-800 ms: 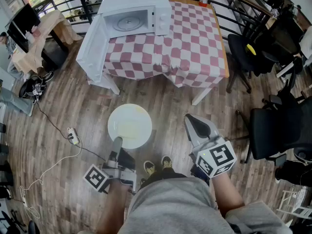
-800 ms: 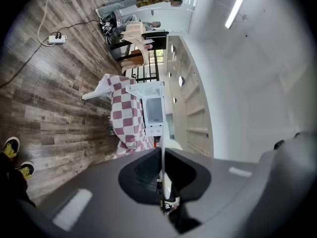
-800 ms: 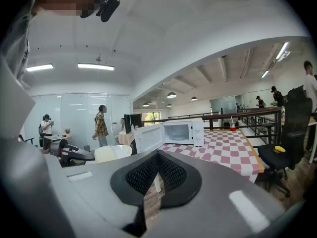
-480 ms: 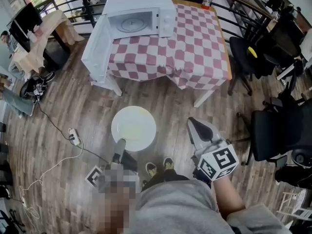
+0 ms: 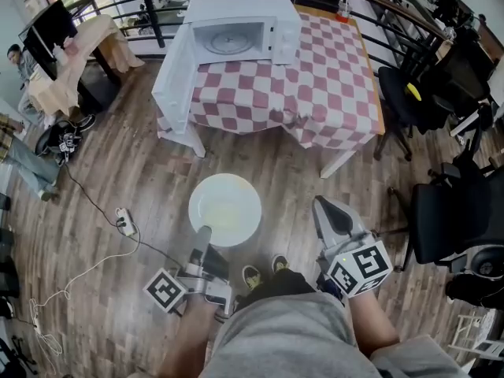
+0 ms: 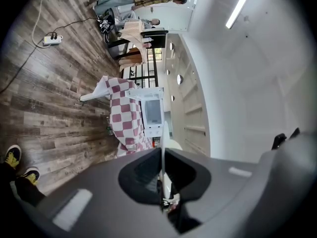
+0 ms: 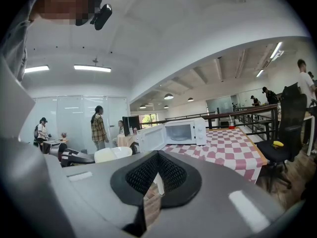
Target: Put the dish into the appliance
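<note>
The left gripper has its jaws pressed together on the near rim of the dish. In the left gripper view that rim shows as a thin white line caught between the two dark pads. The right gripper holds nothing, its jaws closed on each other, and it hangs apart from the dish on the right. Each gripper carries a cube with black-and-white square markers, the only print that can be made out. The dish is white and round, so it has no long axis. It lies level with its hollow face up and reaches from the pinched rim away toward the far table. It hangs over the wooden floor, just beyond the person's shoes, and short of the table. On the table's red-and-white checked cloth, at its far left corner, stands the white microwave. Its door is swung wide to the left, so the turntable shows inside the open cavity facing the near side. A power strip with its cable lies on the floor to the left of the dish, and black chairs stand at the right.
</note>
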`<action>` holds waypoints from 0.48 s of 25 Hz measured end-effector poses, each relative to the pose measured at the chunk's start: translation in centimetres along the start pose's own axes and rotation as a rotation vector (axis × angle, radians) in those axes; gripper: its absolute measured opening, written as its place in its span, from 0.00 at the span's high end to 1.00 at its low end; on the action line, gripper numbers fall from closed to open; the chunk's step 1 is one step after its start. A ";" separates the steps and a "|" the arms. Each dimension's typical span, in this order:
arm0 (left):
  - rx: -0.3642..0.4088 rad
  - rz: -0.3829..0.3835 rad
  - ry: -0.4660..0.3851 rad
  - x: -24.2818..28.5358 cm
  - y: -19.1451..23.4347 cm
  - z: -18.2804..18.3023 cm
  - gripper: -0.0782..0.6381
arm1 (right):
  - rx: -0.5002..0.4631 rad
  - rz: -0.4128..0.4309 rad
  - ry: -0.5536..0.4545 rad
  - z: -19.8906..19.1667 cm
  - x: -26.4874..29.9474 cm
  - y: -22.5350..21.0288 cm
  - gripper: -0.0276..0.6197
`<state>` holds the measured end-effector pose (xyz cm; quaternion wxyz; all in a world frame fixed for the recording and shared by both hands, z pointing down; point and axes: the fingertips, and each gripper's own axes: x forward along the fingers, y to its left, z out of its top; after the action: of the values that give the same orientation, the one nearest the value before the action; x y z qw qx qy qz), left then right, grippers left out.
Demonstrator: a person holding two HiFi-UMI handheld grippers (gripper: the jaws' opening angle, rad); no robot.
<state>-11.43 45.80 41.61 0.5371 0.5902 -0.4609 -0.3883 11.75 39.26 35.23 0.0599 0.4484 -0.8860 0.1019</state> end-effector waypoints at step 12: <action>-0.004 -0.018 0.016 1.8 0.0 1.5 0.86 | -0.006 0.017 -0.024 0.6 2.2 0.5 0.96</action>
<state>-12.34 43.67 41.52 0.5385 0.5961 -0.4507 -0.3894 10.05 37.72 35.04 0.0499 0.4420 -0.8906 0.0946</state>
